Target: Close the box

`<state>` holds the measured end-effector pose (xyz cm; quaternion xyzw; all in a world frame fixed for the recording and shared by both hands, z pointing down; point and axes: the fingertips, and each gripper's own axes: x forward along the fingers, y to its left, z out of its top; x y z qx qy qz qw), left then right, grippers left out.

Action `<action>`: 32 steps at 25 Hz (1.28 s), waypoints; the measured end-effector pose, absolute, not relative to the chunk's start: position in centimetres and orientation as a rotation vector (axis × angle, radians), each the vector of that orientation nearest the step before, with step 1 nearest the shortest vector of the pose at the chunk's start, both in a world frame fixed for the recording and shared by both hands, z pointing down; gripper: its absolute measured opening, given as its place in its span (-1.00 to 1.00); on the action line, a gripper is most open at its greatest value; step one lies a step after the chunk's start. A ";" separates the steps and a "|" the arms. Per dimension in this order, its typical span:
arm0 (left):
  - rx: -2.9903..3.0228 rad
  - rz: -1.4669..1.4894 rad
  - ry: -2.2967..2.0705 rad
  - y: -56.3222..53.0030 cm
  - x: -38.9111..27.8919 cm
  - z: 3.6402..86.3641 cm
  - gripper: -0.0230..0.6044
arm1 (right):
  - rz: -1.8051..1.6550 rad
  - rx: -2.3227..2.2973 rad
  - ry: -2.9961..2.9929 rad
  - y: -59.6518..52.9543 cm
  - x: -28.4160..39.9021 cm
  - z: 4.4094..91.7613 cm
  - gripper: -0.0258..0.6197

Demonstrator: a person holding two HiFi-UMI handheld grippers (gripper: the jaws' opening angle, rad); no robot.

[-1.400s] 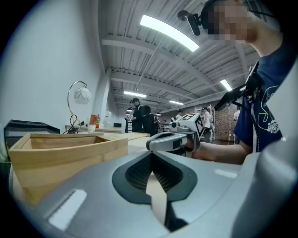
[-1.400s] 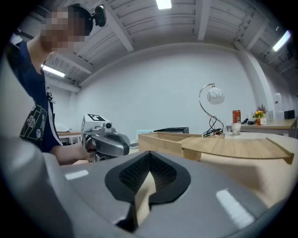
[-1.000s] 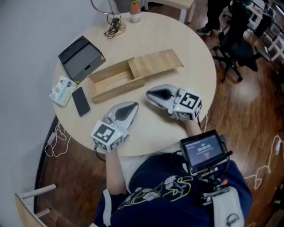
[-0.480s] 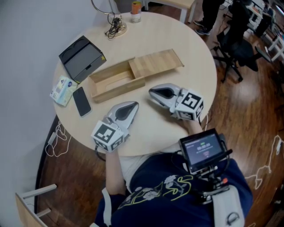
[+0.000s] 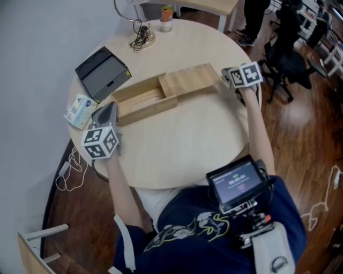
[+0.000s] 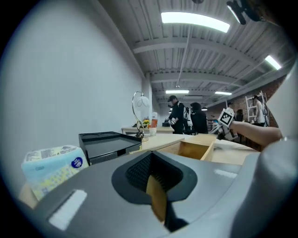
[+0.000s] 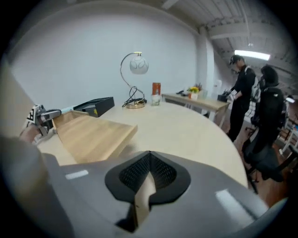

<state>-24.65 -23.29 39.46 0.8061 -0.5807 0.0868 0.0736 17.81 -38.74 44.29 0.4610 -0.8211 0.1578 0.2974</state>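
The wooden box (image 5: 140,101) lies across the middle of the round table (image 5: 187,139), its sliding lid (image 5: 190,80) pushed out past the box's right end so that the left half of the tray is uncovered. The left gripper (image 5: 109,109) sits just off the box's left end and the right gripper (image 5: 225,73) just off the far end of the lid. Whether either tip touches the wood cannot be told from the head view. In the left gripper view the jaws (image 6: 156,186) are pressed together with nothing between them, and the right gripper view shows the same of its own jaws (image 7: 143,186), with the lid's end (image 7: 93,135) just beyond them. Behind the box's left end stands a black case (image 5: 103,72), and a tissue pack (image 5: 79,109) lies left of the box, beside the left gripper. Beyond the box, near the table's far edge, are a desk lamp (image 5: 140,36) with a tangled cord and an orange-capped bottle (image 5: 168,12). Nothing lies on the table between the lid and the box. An office chair (image 5: 286,56) stands on the wooden floor right of the lid. The lamp's head is cut off at the top of the head view, and the left gripper's marker cube (image 5: 100,142) covers the table edge beneath it. A small monitor (image 5: 236,182) on the person's chest hides part of their lap.
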 end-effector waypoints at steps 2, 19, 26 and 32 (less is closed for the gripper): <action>2.418 0.214 -1.752 -23.3 -24.7 39.6 -0.93 | 0.525 1.143 -2.242 -38.4 15.2 45.6 -0.94; 2.429 0.162 -1.795 -23.3 -24.4 39.1 -0.93 | 0.295 0.881 -2.537 -31.5 -3.1 43.3 -0.94; 2.818 0.145 -1.673 -17.2 -15.3 33.8 -0.93 | 0.302 0.461 -3.054 -22.0 -2.6 37.3 -0.93; 2.903 0.185 -0.871 -14.1 -3.6 40.7 -0.92 | 0.154 0.422 -2.949 -17.5 -2.5 41.1 -0.94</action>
